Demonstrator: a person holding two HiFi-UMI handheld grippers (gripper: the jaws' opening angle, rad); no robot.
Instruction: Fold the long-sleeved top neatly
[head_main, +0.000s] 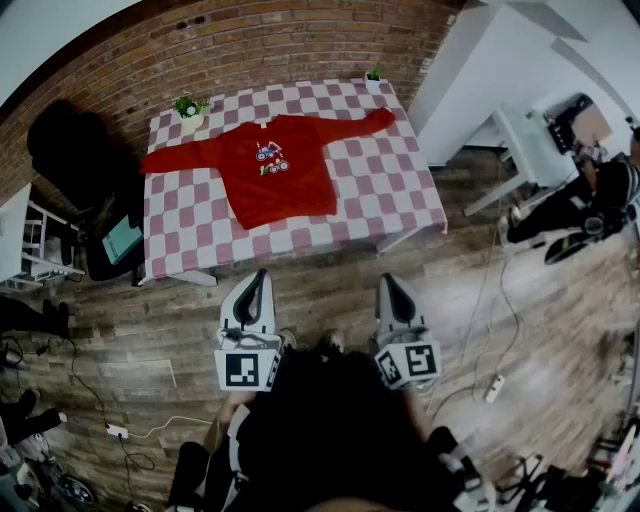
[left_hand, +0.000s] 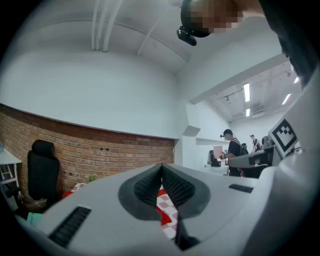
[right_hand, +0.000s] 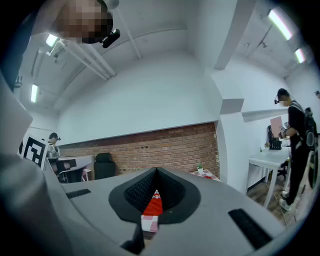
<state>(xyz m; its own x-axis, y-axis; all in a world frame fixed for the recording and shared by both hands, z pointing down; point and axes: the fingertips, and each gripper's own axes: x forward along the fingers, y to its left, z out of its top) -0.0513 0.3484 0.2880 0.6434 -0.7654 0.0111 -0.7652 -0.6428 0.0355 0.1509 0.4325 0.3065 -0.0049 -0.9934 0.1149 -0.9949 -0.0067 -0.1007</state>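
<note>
Nearest: L tool (head_main: 258, 276) & R tool (head_main: 389, 283), both pressed together, nothing pinched, short of near edge of surface (head_main: 400, 190). Beyond: red top (head_main: 275, 170) spread flat, sleeves reaching left edge & far right corner.

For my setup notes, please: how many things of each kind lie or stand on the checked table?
red long-sleeved top: 1
small potted plants and: 2
Total: 3
</note>
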